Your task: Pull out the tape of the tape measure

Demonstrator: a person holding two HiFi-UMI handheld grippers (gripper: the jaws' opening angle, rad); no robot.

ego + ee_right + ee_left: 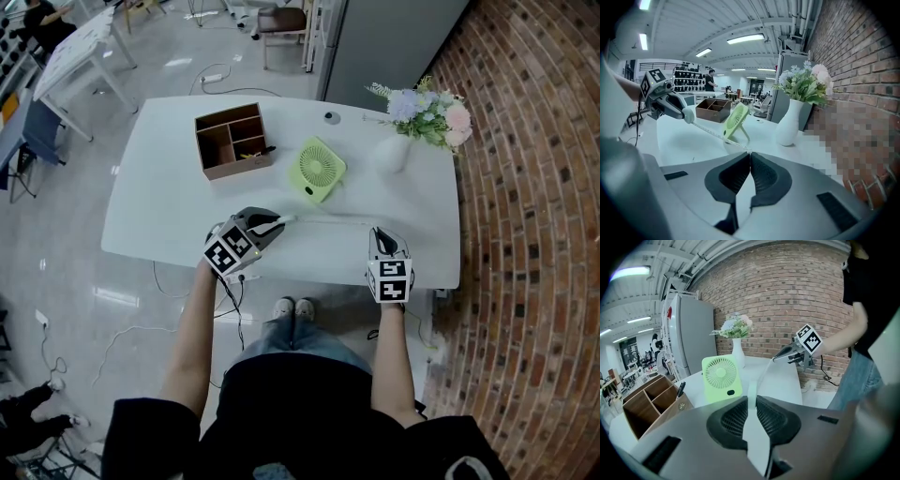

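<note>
Head view: left tool pinches tape measure; right tool, pressed together, grips the outstretched tape.

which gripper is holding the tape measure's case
The left gripper: the pale tape measure case is clamped between its jaws. The right gripper is shut only on the tip of the tape, which stretches between the two.

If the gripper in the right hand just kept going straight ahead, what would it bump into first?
Likely nothing soon: the right gripper, shut on the pale measuring tape, aims over the white table between the light green plastic fan and the white vase. The fan sits nearest; depth is unclear.
</note>
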